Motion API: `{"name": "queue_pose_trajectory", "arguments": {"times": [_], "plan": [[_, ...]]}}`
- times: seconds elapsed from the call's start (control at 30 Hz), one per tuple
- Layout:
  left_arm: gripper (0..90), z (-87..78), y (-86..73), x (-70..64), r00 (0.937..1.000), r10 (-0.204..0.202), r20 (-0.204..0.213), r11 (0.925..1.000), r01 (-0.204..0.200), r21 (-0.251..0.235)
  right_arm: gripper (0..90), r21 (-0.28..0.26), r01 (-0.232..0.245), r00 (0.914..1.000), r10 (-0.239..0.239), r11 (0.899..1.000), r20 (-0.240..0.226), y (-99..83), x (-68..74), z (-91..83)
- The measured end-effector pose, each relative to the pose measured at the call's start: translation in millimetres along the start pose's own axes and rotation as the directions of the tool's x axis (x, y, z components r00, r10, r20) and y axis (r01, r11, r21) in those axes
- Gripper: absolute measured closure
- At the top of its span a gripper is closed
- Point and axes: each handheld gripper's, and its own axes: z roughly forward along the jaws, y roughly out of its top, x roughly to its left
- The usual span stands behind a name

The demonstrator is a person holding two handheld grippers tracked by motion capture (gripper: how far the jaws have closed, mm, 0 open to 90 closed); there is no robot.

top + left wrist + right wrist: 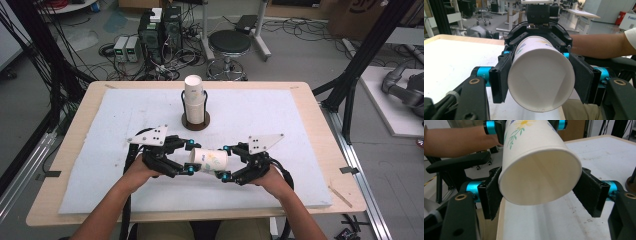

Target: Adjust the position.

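Cables, computer boxes and a stool crowd the floor behind the table [65,150] in the high view, where a paper cup [209,160] is held on its side above the white mat, between the left claw [189,157] and the right claw [226,161].

From the left claw view, the cup's closed base [541,80] is clamped between the pads.

From the right claw view, the open rim [540,177] is gripped. Being light and thin-walled, the cup is judged easily crushed; the stiffer base and rim are best squeezed gently.
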Motion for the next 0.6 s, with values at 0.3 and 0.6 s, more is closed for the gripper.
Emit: {"name": "queue_pose_trajectory", "arguments": {"times": [0.3, 0.6], "plan": [[37.0, -1.1, -3.1, -2.1, 0.9999, 0.002, -0.012, 1.0, -0.002, 0.0, 34.1, 0.001, 0.009, 0.9999, -0.009, 1.0, -0.009, 2.2, -0.3, -1.7], [12.3, 4.1, -2.6, -6.9, 0.9962, -0.046, -0.074, 0.9945, 0.053, 0.09, 33.6, 0.042, 0.006, 0.9999, -0.006, 0.999, -0.008, 6.0, -1.7, -5.7]]}}
